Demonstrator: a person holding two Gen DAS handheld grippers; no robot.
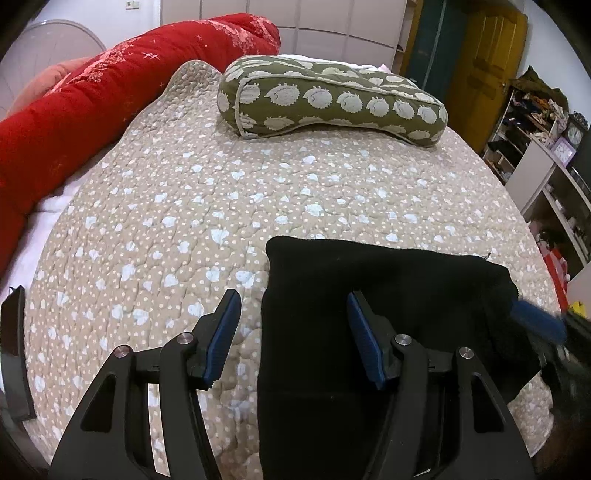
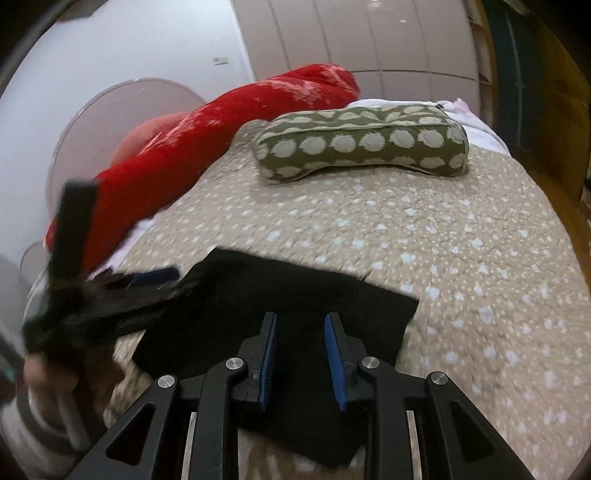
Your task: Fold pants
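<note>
Now we hold our left gripper (image 1: 293,314) released, fingers spread over the black pants (image 1: 388,273) edge on the bed (image 1: 184,206); our right gripper (image 2: 300,325) hovers parted, grasping nothing.

A bedroom in a home. A bed (image 1: 258,192) fills most of both views, covered by a beige quilt (image 1: 207,221) with pale dots. At its far end lies a green pillow (image 1: 332,99) with a hedgehog pattern, and a rolled red blanket (image 1: 92,103) runs along one side. Behind stand pale wardrobe doors (image 1: 314,22) and a yellow door (image 1: 487,62). At the right edge, white shelves (image 1: 535,162) hold clutter and small clocks (image 1: 569,144).
</note>
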